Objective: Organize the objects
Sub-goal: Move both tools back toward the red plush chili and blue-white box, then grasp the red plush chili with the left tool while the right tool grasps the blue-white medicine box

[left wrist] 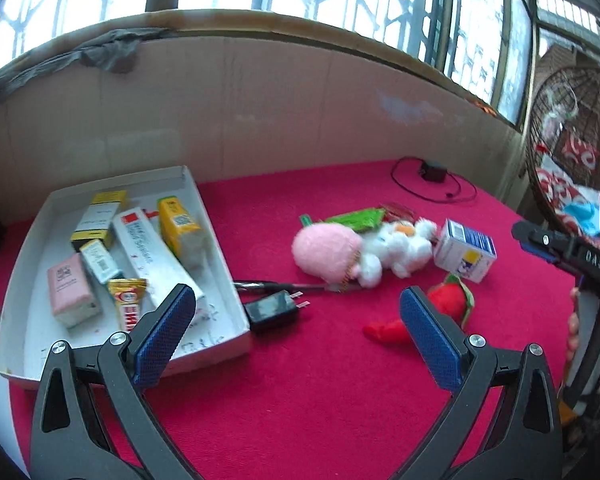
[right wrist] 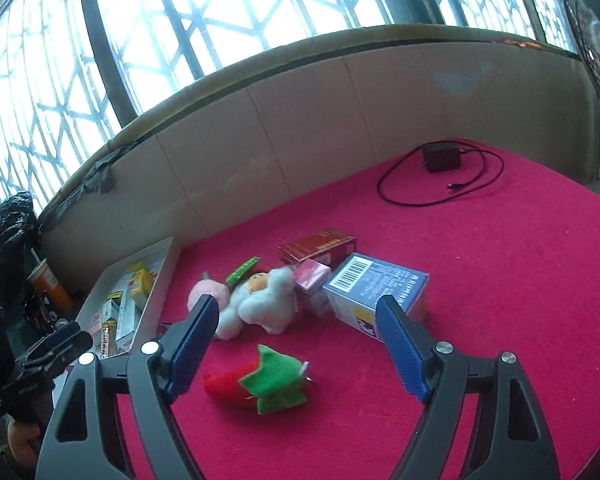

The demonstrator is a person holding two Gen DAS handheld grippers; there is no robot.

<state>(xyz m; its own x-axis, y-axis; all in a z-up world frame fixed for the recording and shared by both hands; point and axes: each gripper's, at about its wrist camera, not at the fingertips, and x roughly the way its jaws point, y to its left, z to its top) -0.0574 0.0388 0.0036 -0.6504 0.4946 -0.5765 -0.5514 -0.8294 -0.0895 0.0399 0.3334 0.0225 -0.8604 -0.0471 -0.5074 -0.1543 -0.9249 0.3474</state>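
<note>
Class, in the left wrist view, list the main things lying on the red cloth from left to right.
White tray → black charger → pink and white plush toy → red strawberry plush → blue and white box.

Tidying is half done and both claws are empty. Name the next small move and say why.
Probably lower the right claw onto the strawberry plush. Its jaws stand open with nothing between them, and the plush lies loose on the red cloth just ahead, outside the white tray that already holds several small boxes.

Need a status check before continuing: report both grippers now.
Left gripper: open, holding nothing.
Right gripper: open, holding nothing.
</note>
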